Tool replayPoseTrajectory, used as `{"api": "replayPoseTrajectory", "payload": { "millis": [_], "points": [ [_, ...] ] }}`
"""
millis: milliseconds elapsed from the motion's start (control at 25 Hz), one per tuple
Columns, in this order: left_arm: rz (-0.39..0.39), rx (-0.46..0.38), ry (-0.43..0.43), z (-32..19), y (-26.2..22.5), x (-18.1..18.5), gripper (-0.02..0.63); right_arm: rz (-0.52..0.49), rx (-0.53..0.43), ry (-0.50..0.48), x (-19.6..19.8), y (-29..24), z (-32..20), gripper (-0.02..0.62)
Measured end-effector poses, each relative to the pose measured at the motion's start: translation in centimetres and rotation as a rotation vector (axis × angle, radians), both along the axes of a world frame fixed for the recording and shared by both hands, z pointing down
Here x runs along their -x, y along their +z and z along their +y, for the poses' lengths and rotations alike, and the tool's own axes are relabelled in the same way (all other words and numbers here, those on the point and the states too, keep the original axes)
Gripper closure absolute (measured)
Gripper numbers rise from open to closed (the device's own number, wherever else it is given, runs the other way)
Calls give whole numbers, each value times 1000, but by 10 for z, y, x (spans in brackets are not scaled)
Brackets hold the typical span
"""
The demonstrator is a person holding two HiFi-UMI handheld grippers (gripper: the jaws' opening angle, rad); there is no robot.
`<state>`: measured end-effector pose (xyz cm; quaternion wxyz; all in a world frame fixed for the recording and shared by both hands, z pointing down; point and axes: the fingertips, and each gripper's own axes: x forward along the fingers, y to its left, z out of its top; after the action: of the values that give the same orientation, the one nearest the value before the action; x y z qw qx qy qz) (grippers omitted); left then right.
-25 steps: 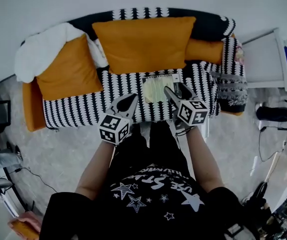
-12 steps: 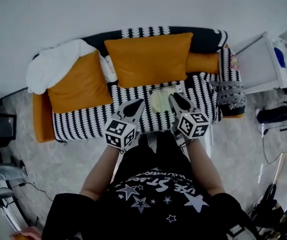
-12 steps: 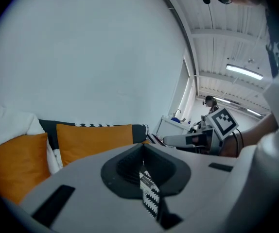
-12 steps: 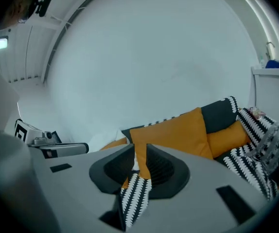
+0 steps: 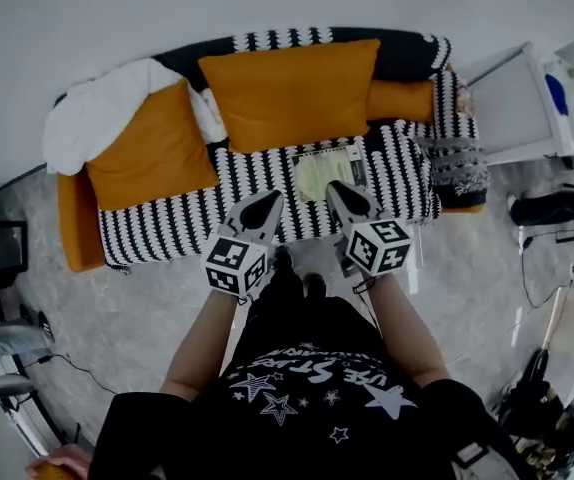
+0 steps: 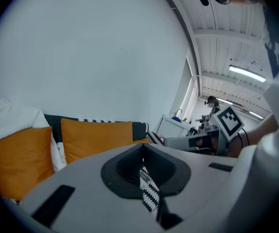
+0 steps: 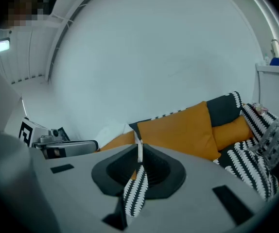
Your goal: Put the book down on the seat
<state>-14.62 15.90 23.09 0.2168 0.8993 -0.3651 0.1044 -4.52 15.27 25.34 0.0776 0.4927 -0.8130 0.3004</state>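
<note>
The book (image 5: 329, 169), pale green with a light border, lies flat on the black-and-white striped sofa seat (image 5: 167, 218), in front of the large orange cushion. Nothing holds it. My right gripper (image 5: 333, 188) hovers just short of the book's near edge. Its jaws have just been closing and now meet with nothing between them. In the right gripper view the right gripper (image 7: 139, 152) shows its tips together. My left gripper (image 5: 270, 200) hangs over the seat's front, left of the book, shut and empty. The left gripper (image 6: 142, 149) also shows its tips together in its own view.
Two orange cushions (image 5: 289, 90) (image 5: 147, 153) and a white blanket (image 5: 97, 118) line the sofa back. A grey patterned cloth (image 5: 457, 168) drapes the right arm. A white cabinet (image 5: 527, 103) stands at the right. Cables lie on the floor (image 5: 117, 308).
Both grippers have pulled back from the sofa toward the person. The right jaws, open beside the book a second ago, have shut. The book stays on the seat.
</note>
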Motion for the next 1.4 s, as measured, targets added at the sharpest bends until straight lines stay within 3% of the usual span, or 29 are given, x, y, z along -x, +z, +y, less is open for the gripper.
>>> {"api": "replayPoseTrajectory", "payload": {
  "millis": [280,640,840,1080,1400],
  "points": [
    [-27,-16,-44,22,-4,2,597,7,-70,-107,13,-22,20,551],
    [-41,-67,-22,85,-22,-37,597,-110,-105,-106,-23,-46,93,551],
    [-51,-127,-55,125,-42,-53,597,-102,-149,-121,-49,-57,131,551],
    [-81,-172,-146,149,-60,-40,597,-104,-168,-175,-54,-62,156,551],
    [-44,-156,-123,166,-58,-59,597,-91,-156,-189,-56,-56,172,551]
  ]
}}
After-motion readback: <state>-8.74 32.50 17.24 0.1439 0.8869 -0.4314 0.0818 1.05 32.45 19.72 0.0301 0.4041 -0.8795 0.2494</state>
